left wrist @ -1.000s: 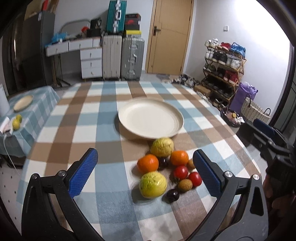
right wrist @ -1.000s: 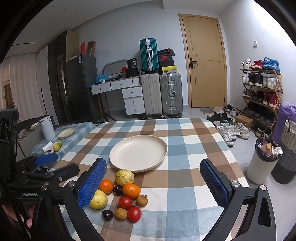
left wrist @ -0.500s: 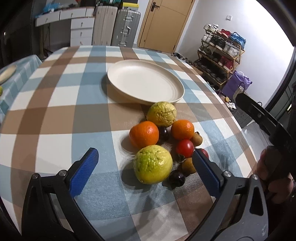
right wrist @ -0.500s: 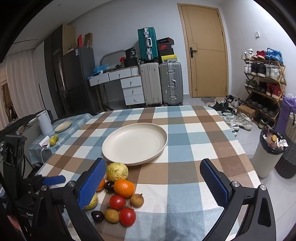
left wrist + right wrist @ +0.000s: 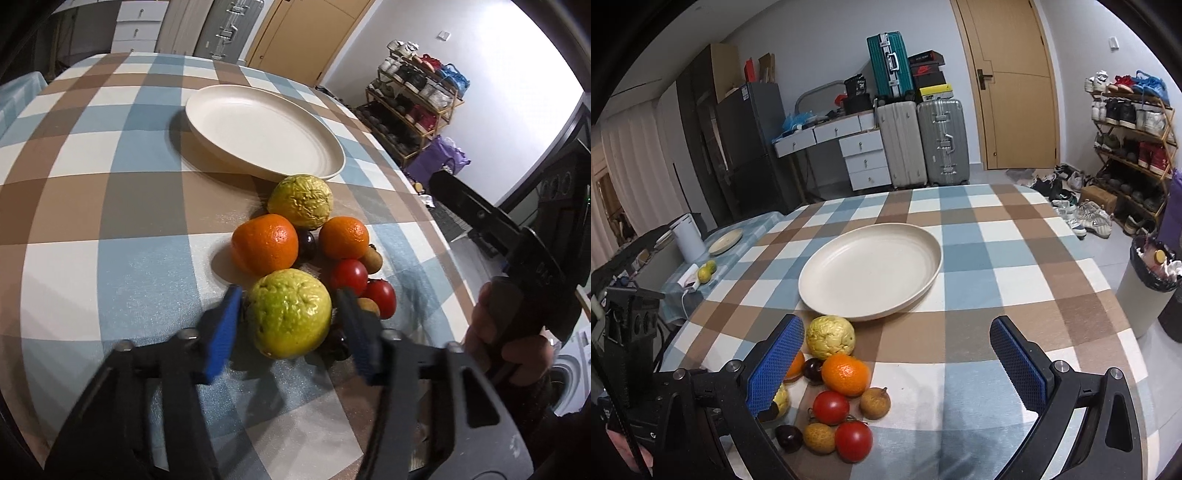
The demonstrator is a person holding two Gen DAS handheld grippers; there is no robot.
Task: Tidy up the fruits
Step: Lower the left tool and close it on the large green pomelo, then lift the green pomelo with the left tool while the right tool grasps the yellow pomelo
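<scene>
A cluster of fruit lies on the checked tablecloth in front of an empty cream plate. My left gripper has its blue pads on both sides of the near yellow-green guava, closing in on it; contact is unclear. Behind it lie two oranges, a second guava, dark plums, red tomatoes and small brown fruits. My right gripper is open and empty, above the table near the fruit.
The right gripper's body and the hand holding it are at the right of the left wrist view. The table edge curves close on the right. A bin stands on the floor beyond it. A side table is to the left.
My left gripper has moved down and forward to the fruit and narrowed its jaws around the near guava. My right gripper has come slightly closer to the table, still open.
</scene>
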